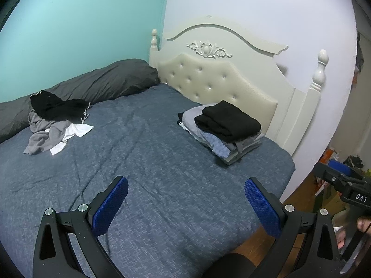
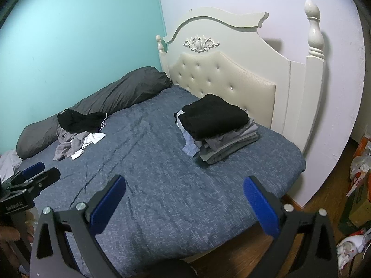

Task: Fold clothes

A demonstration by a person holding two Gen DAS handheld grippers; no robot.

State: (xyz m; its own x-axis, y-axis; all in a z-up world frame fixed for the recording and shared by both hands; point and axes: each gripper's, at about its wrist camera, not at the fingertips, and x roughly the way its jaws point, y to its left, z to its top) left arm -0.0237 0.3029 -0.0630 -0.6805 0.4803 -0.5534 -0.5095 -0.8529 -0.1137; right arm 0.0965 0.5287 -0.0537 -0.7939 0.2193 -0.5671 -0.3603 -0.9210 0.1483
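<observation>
A loose heap of unfolded clothes [image 1: 55,120] [image 2: 78,132], black, grey and white, lies at the far left of the blue bed [image 1: 148,153] [image 2: 157,162]. A stack of folded clothes [image 1: 227,129] [image 2: 215,127] with a black garment on top sits by the headboard. My left gripper [image 1: 185,185] hovers open over the near part of the bed, nothing between its blue pads. My right gripper [image 2: 184,183] is open too, above the bed's near corner, and holds nothing. Each gripper shows at the edge of the other's view: the right gripper [image 1: 345,180], the left gripper [image 2: 34,176].
A long dark grey pillow [image 1: 88,88] [image 2: 104,102] runs along the teal wall. The cream tufted headboard [image 1: 218,78] [image 2: 222,71] stands behind the stack. Wooden floor [image 2: 324,199] and boxes with clutter [image 2: 359,185] lie to the right of the bed.
</observation>
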